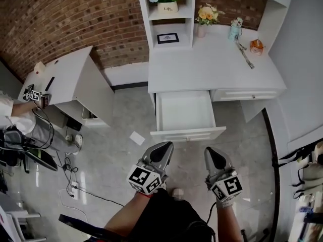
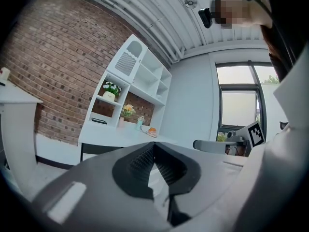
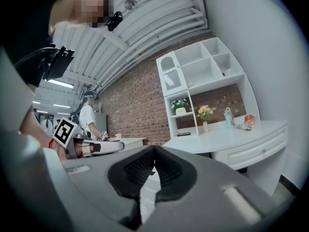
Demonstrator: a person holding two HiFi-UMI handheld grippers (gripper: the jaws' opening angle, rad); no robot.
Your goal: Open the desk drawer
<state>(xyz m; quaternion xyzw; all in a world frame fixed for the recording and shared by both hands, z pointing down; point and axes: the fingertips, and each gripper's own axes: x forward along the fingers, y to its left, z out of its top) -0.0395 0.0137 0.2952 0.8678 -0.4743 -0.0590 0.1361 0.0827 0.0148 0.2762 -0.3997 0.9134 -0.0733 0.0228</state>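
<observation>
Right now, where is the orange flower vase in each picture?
Head view: the orange flower vase stands top centre, slightly right.
Left gripper view: the vase is left of centre.
Right gripper view: the vase is right of centre.
Shared landmark: the white shelf unit beside it.

This looks like a home study mocked up inside a work hall. A white table (image 1: 202,64) with a shelf unit (image 1: 145,19) stands against a brick wall (image 1: 60,19), dressed with flowers (image 1: 208,13) and a small framed picture (image 1: 167,38). Yet cables (image 1: 69,171) trail over the marble floor (image 1: 121,135), a ribbed metal ceiling (image 3: 145,37) runs overhead, and another person (image 1: 15,112) is at a second table (image 1: 60,72) nearby.
</observation>
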